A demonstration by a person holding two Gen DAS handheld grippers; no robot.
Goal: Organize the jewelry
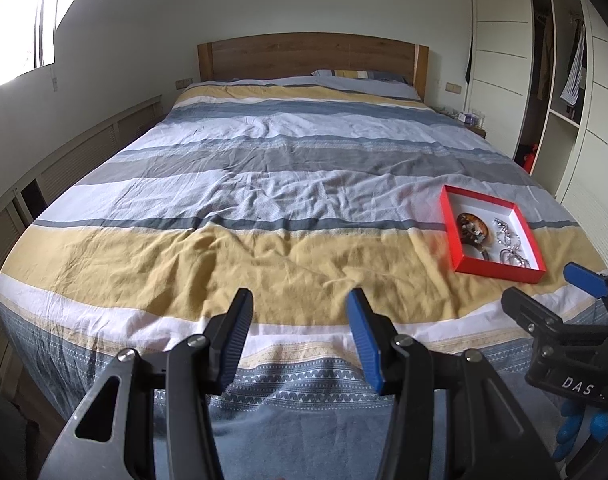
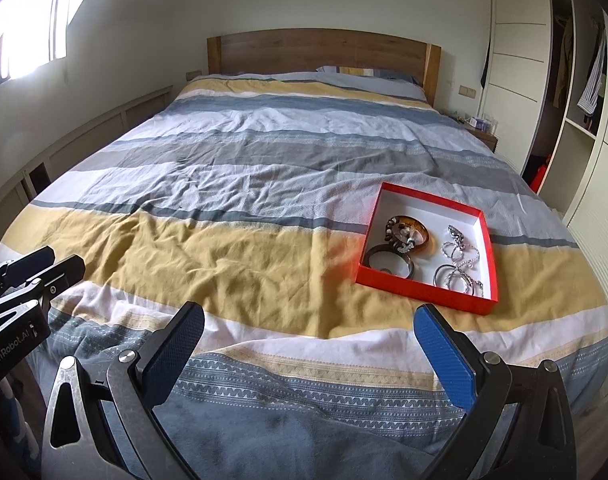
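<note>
A red box (image 2: 416, 291) with a white inside lies on the striped bed cover, right of centre. In it are an amber bangle (image 2: 418, 229), a dark ring-shaped bangle (image 2: 388, 265), a beaded bracelet (image 2: 402, 240) and a tangle of silver chains and rings (image 2: 460, 270). The box also shows in the left wrist view (image 1: 452, 236). My left gripper (image 1: 299, 312) is open and empty over the foot of the bed. My right gripper (image 2: 310, 328) is open and empty, just short of the box. The right gripper shows at the right edge of the left wrist view (image 1: 552, 292).
The bed (image 2: 223, 248) fills the view, with a wooden headboard (image 2: 324, 50) and pillow at the far end. A bedside table (image 2: 480, 128) and an open wardrobe (image 2: 576, 92) stand to the right. A window (image 2: 23, 20) is at the left.
</note>
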